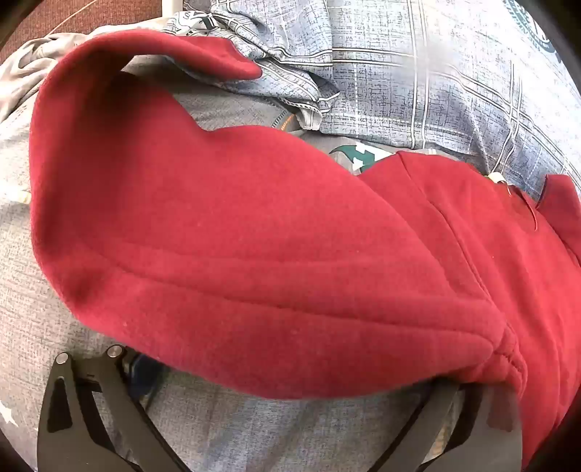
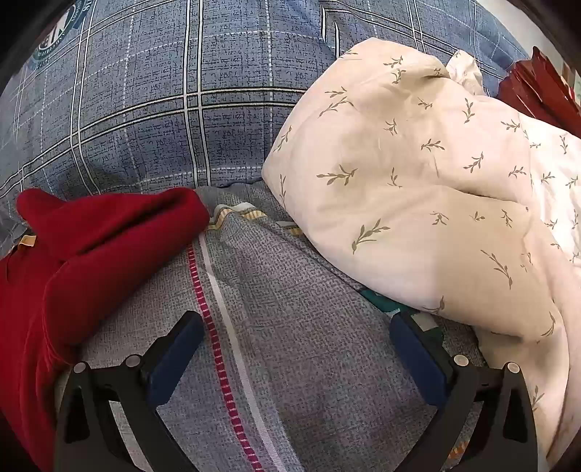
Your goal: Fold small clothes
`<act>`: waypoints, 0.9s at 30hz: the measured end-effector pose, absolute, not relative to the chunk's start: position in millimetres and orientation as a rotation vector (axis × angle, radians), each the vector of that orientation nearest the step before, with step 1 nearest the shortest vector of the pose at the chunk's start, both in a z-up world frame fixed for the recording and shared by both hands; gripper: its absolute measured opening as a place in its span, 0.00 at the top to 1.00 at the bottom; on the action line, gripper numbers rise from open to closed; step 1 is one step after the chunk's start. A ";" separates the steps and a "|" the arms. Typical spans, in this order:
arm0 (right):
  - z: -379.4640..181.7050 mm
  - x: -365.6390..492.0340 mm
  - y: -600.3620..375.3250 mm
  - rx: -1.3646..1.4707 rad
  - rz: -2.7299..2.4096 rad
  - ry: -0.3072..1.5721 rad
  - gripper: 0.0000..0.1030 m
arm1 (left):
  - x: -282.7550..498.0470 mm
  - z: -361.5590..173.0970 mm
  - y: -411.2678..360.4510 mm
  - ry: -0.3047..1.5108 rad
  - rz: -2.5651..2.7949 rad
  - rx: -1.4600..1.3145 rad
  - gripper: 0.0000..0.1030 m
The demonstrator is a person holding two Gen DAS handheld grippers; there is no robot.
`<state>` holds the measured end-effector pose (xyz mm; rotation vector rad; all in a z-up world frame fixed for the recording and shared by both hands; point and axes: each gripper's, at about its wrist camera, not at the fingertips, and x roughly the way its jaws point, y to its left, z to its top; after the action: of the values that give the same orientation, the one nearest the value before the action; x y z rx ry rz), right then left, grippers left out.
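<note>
I see a bed covered by a grey woven sheet (image 2: 308, 345) with a red-and-white stripe, and blue plaid bedding (image 2: 163, 90) beyond it. A cream leaf-print quilt (image 2: 417, 181) lies bunched at right; brown floor (image 1: 90, 14) shows past the far edge.

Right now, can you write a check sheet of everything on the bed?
Surface: grey bedsheet with a red stripe.
Job's things: red sweater, sleeve bent back.
Clutter: plaid pillow; cream quilt.
Grippers: left gripper wide open, fingers partly under the sweater's edge; right gripper open, holding nothing.
Cables: nothing seen.
Surroundings: red-brown floor beyond the bed.
</note>
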<state>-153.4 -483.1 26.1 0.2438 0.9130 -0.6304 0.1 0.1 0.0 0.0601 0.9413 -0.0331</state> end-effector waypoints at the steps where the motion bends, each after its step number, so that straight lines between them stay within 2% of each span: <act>1: 26.2 -153.4 -483.1 0.244 -0.630 0.913 0.01 | 0.0 0.0 0.0 0.941 -0.033 0.061 0.00; 13: 26.2 -153.4 -483.1 0.244 -0.630 0.912 0.01 | 0.0 -0.2 0.1 0.945 -0.030 0.055 0.00; 22: 27.7 -151.6 -481.5 0.254 -0.637 0.926 0.01 | -12.7 5.4 9.0 1.024 -0.025 -0.004 0.00; 27: 36.0 -165.3 -456.8 0.269 -0.503 1.011 0.00 | -40.4 27.4 5.1 0.946 -0.041 0.092 0.00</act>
<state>-165.3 -456.8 36.0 0.2685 1.0113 -0.5031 -40.4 5.1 27.4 0.0924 0.9464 -0.0413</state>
